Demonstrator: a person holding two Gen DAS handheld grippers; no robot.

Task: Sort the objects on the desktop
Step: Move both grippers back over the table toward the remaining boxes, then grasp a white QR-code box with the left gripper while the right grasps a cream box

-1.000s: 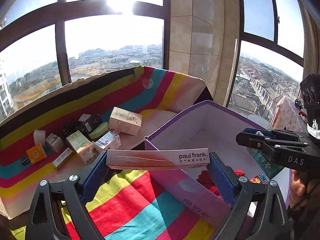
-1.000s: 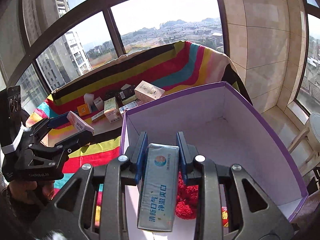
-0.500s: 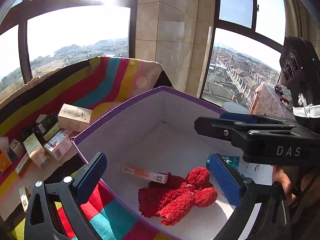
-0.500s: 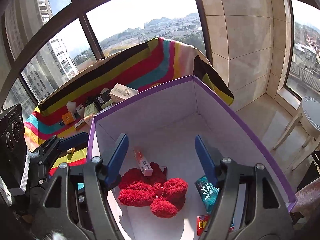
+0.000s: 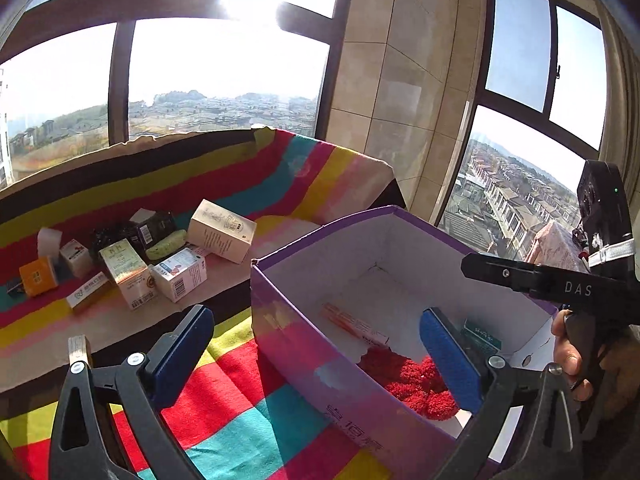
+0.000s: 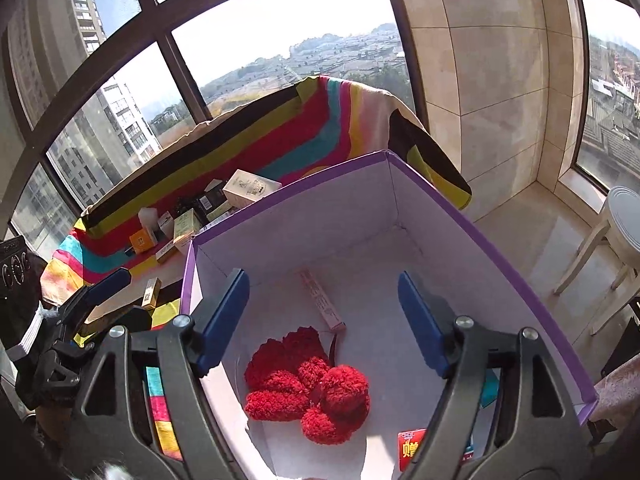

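One purple box [image 6: 472,240] stands on our striped bench [image 5: 240,420], and in it we see a red plush [image 6: 308,392], a slim pink carton [image 6: 320,300], a teal pack [image 5: 482,334] and a red packet [image 6: 410,446]. Our right tool [image 6: 324,320] hangs over the box, its jaws opening with nothing between them. Our left tool [image 5: 316,360] straddles the box's near wall, jaws wide apart and empty. More small boxes [image 5: 132,268] wait on the bench beyond.
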